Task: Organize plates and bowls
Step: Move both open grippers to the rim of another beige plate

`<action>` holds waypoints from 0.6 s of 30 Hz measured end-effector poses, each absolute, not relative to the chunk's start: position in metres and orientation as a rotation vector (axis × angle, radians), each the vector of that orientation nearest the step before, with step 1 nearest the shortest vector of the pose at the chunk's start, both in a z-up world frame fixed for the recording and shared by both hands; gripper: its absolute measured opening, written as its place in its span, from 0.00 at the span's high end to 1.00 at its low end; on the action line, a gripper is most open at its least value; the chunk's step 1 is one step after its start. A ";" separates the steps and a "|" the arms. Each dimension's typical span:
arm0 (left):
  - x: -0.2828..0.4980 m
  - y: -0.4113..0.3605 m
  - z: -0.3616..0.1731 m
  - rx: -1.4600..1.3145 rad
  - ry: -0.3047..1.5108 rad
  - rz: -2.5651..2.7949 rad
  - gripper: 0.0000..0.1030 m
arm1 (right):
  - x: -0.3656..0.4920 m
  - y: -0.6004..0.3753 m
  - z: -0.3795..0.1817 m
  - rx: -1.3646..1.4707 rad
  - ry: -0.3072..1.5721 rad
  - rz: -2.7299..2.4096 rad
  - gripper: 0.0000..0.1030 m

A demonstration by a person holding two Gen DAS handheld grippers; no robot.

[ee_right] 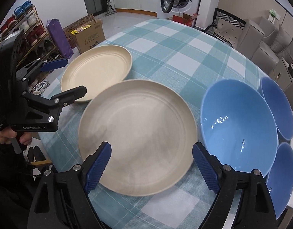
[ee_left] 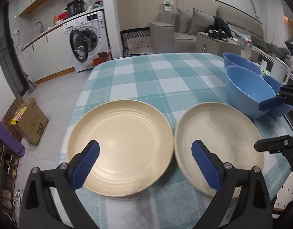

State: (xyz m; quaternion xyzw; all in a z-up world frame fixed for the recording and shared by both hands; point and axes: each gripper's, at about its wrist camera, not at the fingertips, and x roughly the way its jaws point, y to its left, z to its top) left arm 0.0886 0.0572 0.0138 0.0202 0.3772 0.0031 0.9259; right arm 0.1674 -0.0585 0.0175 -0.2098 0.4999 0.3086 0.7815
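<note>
Two cream plates (ee_left: pixel 119 147) (ee_left: pixel 219 148) side by side, lower centre of left view, on checked tablecloth (ee_left: pixel 165 80). Blue bowls (ee_left: pixel 247 93) at right edge. Left gripper (ee_left: pixel 144 164) spread wide, nothing held. Right gripper (ee_right: pixel 151 165) likewise released, above nearer plate (ee_right: pixel 138 137).

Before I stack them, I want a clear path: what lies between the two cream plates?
Nothing: in the left wrist view the left plate and right plate sit side by side, rims nearly touching, with only a sliver of checked tablecloth showing.

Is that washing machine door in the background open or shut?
Open. The washing machine has its round door swung outward, leaving the drum visible behind it.
</note>
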 end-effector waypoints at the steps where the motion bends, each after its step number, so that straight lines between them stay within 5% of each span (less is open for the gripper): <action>1: 0.088 0.063 0.015 0.031 0.769 0.017 0.05 | 0.169 -0.055 0.018 -0.449 1.071 0.676 0.13; 18: 0.087 0.122 0.012 -0.045 0.751 0.158 0.05 | 0.208 0.029 0.019 -0.396 1.035 0.764 0.12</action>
